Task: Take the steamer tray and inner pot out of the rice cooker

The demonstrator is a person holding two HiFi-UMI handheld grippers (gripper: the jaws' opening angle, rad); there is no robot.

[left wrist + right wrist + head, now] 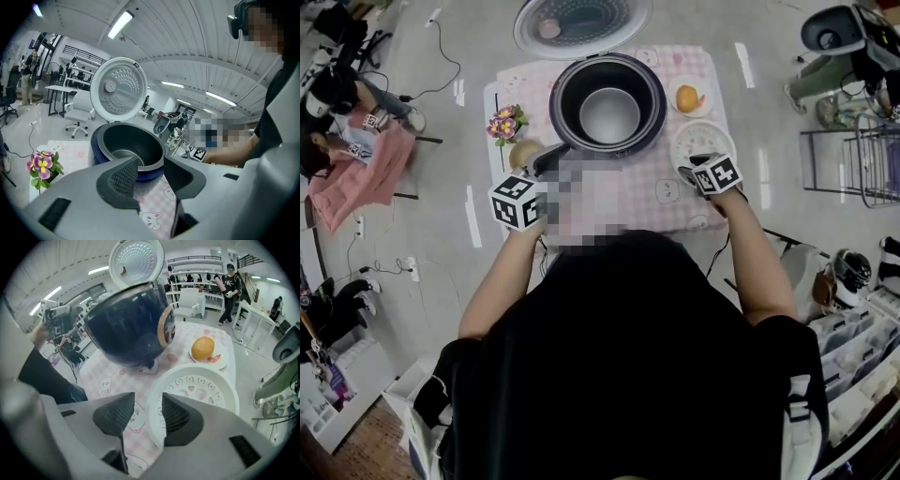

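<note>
The dark blue rice cooker (649,124) (129,329) stands on the pink checked cloth with its lid (581,23) (119,89) swung up. The dark inner pot (609,114) (131,145) sits inside it. The white perforated steamer tray (701,142) (201,387) lies on the cloth to the cooker's right. My right gripper (689,169) (147,416) hangs open just above the tray's near rim, its pads apart from it. My left gripper (549,159) (150,173) is open and holds nothing, close to the cooker's near left side.
An orange on a small plate (688,97) (203,348) lies behind the tray. A pot of purple flowers (505,124) (42,165) and a small round beige thing (525,152) stand left of the cooker. A wire rack (862,159) is at the right. A person (356,159) sits at the left.
</note>
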